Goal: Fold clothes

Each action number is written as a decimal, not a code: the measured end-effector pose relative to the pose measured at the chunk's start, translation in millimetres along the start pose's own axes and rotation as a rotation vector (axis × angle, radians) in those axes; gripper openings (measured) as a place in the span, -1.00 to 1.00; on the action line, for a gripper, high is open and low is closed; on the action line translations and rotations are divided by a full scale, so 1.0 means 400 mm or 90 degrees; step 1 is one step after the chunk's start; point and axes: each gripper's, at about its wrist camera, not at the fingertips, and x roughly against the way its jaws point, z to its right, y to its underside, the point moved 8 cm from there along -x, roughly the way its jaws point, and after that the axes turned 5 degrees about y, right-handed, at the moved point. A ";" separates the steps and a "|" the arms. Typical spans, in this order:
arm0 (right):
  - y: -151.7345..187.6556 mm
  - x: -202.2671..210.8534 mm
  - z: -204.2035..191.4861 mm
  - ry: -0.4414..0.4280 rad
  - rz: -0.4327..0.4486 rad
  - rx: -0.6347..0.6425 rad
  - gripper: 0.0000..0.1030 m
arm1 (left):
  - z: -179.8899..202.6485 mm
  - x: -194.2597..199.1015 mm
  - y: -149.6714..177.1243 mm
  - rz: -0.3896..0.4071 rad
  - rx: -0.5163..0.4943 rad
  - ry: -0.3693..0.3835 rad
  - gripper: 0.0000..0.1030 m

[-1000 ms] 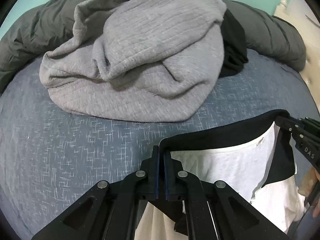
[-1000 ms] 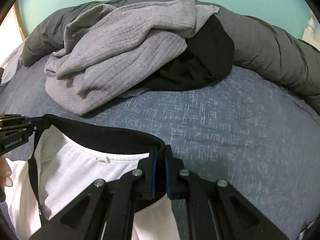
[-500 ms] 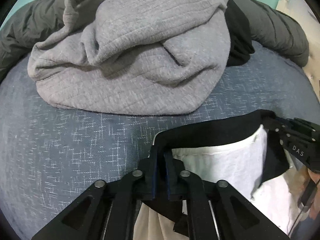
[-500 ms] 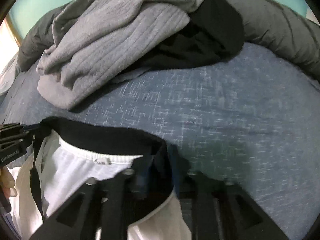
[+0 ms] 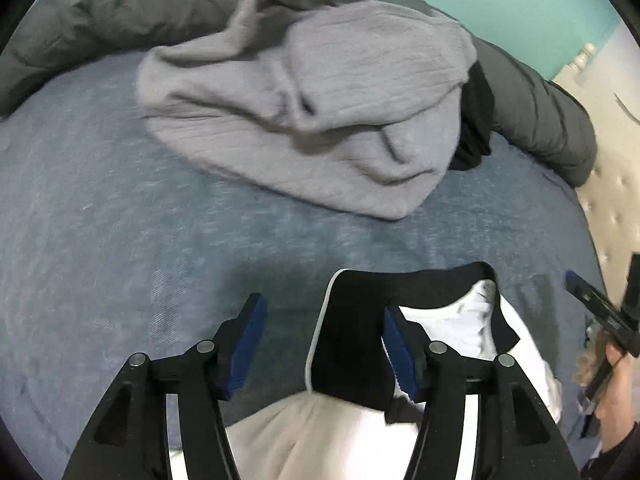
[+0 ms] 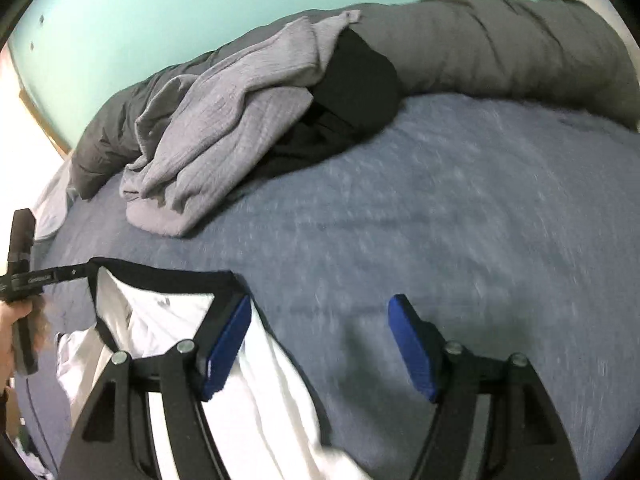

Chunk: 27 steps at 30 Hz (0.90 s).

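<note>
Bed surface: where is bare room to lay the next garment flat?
Bare blue sheet lies right of the white-and-black shirt, reaching back to the dark duvet. More bare sheet lies left of the shirt. The back is crowded by the grey sweater pile.

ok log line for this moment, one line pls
left gripper: opening, off shirt | right gripper: opening, off shirt | black-collared white shirt: on blue bedsheet

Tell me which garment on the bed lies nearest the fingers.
The white shirt with black collar, lying right at the fingers; the grey sweater and black garment are piled farther back.
</note>
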 end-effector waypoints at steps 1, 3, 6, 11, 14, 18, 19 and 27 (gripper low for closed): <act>0.016 0.007 0.013 0.005 -0.007 0.000 0.40 | 0.001 -0.001 0.006 -0.004 0.003 0.006 0.19; 0.042 0.017 0.031 0.007 -0.013 -0.007 0.40 | -0.001 0.012 0.010 -0.003 0.005 0.003 0.19; 0.063 0.016 0.036 0.007 -0.018 -0.016 0.40 | 0.001 0.021 0.015 -0.004 0.000 -0.005 0.19; 0.049 -0.012 -0.039 -0.011 -0.024 0.020 0.40 | 0.021 -0.009 0.022 -0.014 -0.043 -0.035 0.19; 0.014 -0.061 -0.134 -0.028 -0.030 0.046 0.40 | 0.016 -0.045 0.022 -0.020 -0.066 -0.067 0.19; -0.008 -0.151 -0.252 -0.005 -0.057 0.103 0.40 | 0.012 -0.093 0.014 -0.022 -0.095 -0.094 0.19; -0.012 -0.168 -0.272 0.000 -0.060 0.112 0.40 | 0.012 -0.104 0.012 -0.022 -0.105 -0.104 0.19; -0.015 -0.278 -0.296 0.070 -0.099 0.139 -0.17 | 0.011 -0.147 0.011 -0.024 -0.144 -0.095 -0.65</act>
